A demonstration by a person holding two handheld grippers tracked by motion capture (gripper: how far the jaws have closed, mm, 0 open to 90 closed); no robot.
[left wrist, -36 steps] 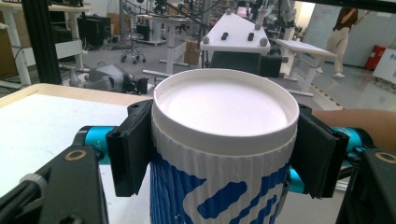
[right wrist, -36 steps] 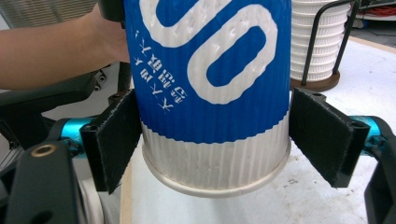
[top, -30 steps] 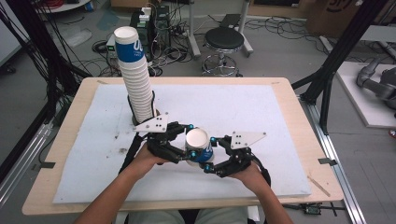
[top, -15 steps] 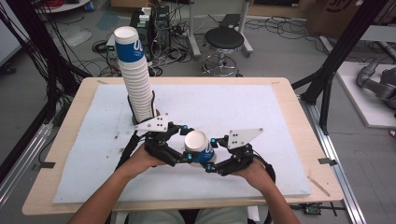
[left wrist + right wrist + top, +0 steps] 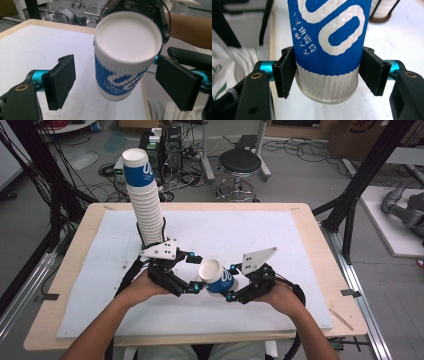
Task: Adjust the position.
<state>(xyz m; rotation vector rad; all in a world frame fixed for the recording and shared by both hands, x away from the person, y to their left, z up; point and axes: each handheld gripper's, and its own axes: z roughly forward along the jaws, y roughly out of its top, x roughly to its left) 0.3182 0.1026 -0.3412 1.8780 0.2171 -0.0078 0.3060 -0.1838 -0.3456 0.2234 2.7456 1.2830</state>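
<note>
Paper cup [image 5: 216,276] clamped in right tongs [image 5: 233,282], left tongs [image 5: 197,273] spread wide, clear both sides

Blue-and-white ribbed paper cup [image 5: 218,275], tilted, raised above the table.

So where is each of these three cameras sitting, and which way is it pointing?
High view: above the person's side, looking forward and down on the table; forearms and both grippers show.
Left gripper view: on the left gripper, facing the cup; open black jaws show.
Right gripper view: on the right gripper, jaws clamping it.
All share the cup.
</note>
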